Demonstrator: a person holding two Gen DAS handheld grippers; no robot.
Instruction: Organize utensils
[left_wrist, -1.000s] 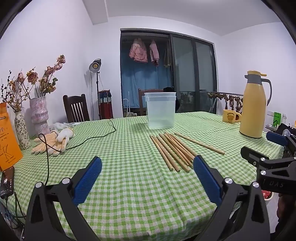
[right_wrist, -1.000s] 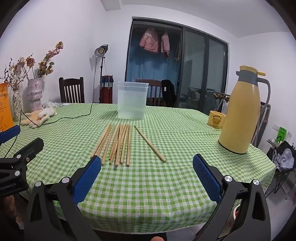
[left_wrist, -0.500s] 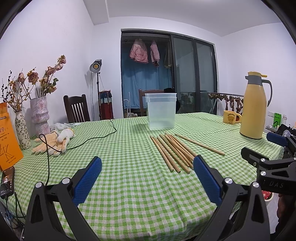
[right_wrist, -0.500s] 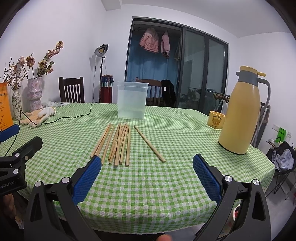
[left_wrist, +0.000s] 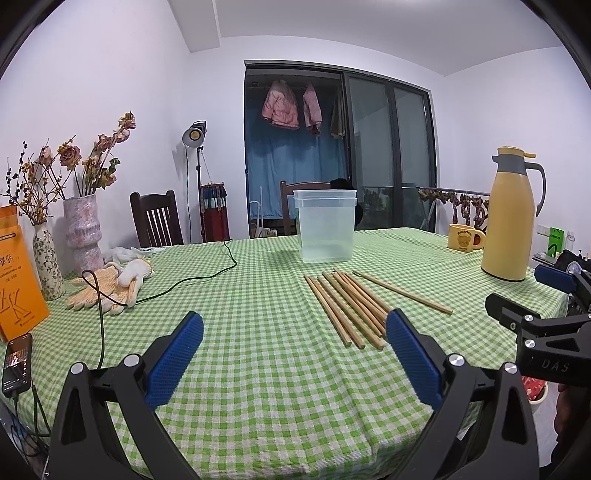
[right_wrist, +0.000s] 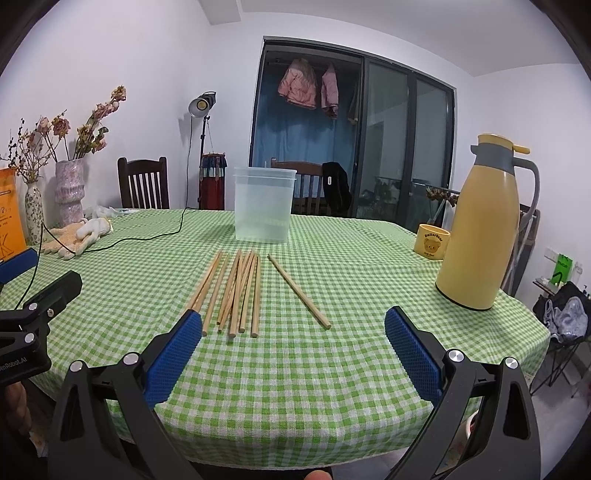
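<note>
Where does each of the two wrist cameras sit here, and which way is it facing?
Left wrist: on the left gripper, at the table's near edge, facing the chopsticks and clear container; the right gripper shows at right.
Right wrist: on the right gripper, further right, same heading; the left gripper and a fingertip show.
Shared: chopsticks, container, yellow jug, both grippers open.

Table (right_wrist: 332, 369): green checked cloth | chopsticks (right_wrist: 236, 291) bundled mid-table, one (right_wrist: 298, 290) apart to their right | tub (right_wrist: 264, 205) behind them | flask (right_wrist: 480, 225), mug (right_wrist: 432, 242) at right | gloves (left_wrist: 107, 288), cable (left_wrist: 184, 282), vases (left_wrist: 82, 232), phone (left_wrist: 16, 363) at left
</note>
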